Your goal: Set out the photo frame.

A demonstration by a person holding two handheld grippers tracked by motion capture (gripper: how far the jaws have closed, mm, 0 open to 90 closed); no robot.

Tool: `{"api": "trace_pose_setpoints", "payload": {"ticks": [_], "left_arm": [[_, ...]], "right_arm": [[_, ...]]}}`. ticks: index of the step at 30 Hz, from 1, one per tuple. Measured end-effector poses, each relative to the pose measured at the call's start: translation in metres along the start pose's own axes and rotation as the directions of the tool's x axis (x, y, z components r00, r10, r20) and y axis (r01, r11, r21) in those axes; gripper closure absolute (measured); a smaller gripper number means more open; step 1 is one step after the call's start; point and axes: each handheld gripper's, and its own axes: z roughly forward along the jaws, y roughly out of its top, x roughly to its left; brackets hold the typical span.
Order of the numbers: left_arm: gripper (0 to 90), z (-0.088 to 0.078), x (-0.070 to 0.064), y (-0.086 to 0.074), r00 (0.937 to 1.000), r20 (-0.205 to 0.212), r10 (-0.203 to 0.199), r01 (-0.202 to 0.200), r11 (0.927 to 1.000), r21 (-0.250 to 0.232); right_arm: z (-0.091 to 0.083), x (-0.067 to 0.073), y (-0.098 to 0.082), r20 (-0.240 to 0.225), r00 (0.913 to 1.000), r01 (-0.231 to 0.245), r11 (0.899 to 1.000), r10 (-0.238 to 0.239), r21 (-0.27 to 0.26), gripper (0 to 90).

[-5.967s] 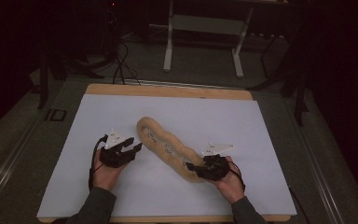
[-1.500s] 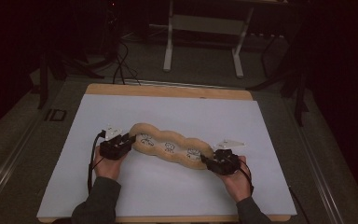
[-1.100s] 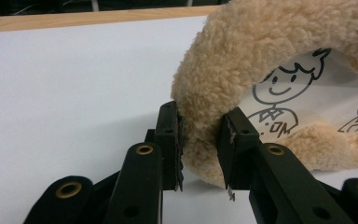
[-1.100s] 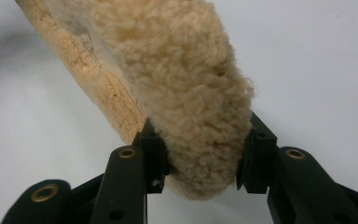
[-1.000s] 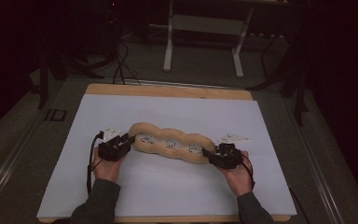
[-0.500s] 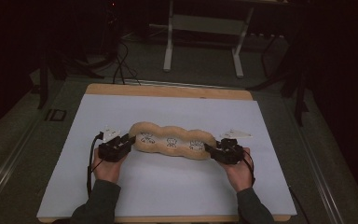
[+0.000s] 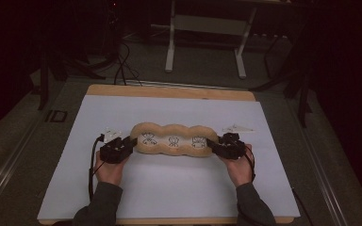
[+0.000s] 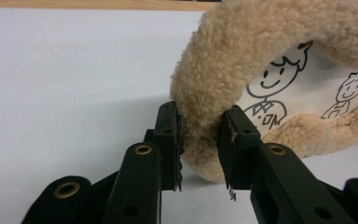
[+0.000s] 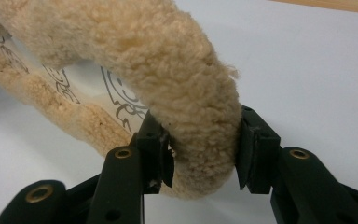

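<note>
A long tan fleece cushion [image 7: 173, 140] with three lobes and white panels of cartoon drawings lies across the white table sheet [image 7: 169, 193]. My left gripper [image 7: 121, 147] is shut on the fleece rim of its left end. In the left gripper view the jaws pinch the fluffy edge [image 8: 200, 126] beside a drawn smiling figure [image 8: 268, 88]. At the other end my right gripper [image 7: 220, 144] is shut on the cushion's right rim; its own view has thick fleece [image 9: 200, 121] squeezed between the jaws. A hand holds each gripper from below.
The white sheet covers a wooden table whose bare edge [image 7: 169, 92] shows at the back. Small white tags [image 7: 238, 128] lie near each gripper. Beyond the table stand dark floor, cables and a metal stand leg [image 7: 171, 47].
Six seconds ago the cushion lay diagonally. Both grippers have since pulled its ends apart and swung it level across the table, with the right hand moving up and outward.
</note>
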Motion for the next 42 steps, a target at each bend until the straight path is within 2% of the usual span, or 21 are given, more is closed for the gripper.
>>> {"api": "trace_pose_setpoints", "payload": {"ticks": [4,10,23,31,42], "left_arm": [[71.2,0.004,0.001,-0.001,0.9999,0.011,-0.010,0.010,0.9996,0.026],[71.1,0.007,-0.001,-0.002,0.9999,0.012,-0.011,0.010,0.9991,0.041],[71.1,0.007,-0.002,-0.004,0.9999,0.014,-0.007,0.006,0.9994,0.034],[71.1,0.005,-0.005,-0.005,0.9999,0.006,0.011,-0.011,0.9993,0.036],[71.2,0.003,-0.008,-0.007,1.0000,0.001,0.007,-0.007,0.9995,0.032]], "right_arm": [[0.003,-0.003,0.000,0.001,0.9999,-0.012,1.000,0.012,0.007,58.3],[0.008,-0.009,-0.004,-0.003,0.9993,-0.036,0.999,0.036,0.019,58.3],[0.010,-0.012,-0.007,-0.010,0.9988,-0.048,0.999,0.049,0.023,58.1],[0.011,-0.015,-0.011,-0.024,0.9979,-0.059,0.998,0.060,0.018,57.9],[0.011,-0.017,-0.012,-0.035,0.9974,-0.062,0.998,0.063,0.024,57.8]]}}
